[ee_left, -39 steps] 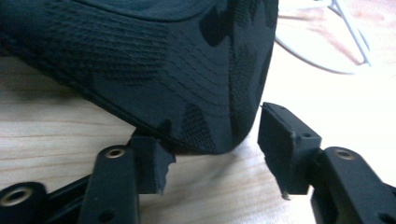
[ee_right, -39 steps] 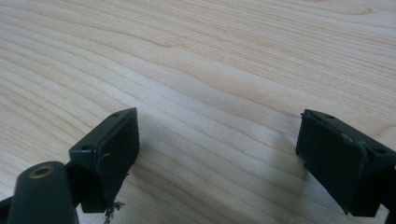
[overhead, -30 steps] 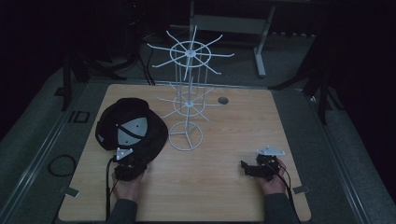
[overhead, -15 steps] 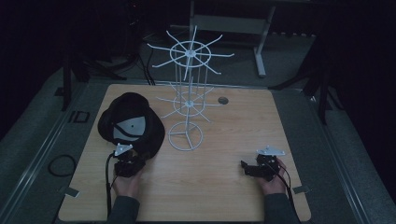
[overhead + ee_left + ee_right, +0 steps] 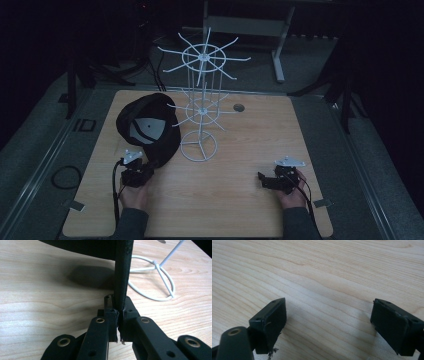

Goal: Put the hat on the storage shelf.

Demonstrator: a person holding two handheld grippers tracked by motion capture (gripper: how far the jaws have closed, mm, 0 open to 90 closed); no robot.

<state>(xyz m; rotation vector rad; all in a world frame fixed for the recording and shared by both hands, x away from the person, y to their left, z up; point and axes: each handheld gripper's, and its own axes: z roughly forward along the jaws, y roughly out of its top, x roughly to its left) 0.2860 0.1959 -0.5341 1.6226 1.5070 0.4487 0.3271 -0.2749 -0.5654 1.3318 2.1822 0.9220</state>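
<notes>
Your left tool (image 5: 141, 169), clamped on the cap (image 5: 150, 129), has raised it toward the rack (image 5: 201, 107) at 2 o'clock; your right tool (image 5: 267, 180) gapes empty.

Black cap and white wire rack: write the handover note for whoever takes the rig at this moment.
Left tongs: shut on the black cap at its brim edge, cap raised beside the white wire rack.
Right tongs: open, holding nothing, low over the wooden table.
Done: cap gripped and lifted.
Left, probably: hang the cap on a rack hook; none carries anything yet.

Left tool (image 5: 119, 315) clamped, right tool (image 5: 328, 323) gaping.
</notes>
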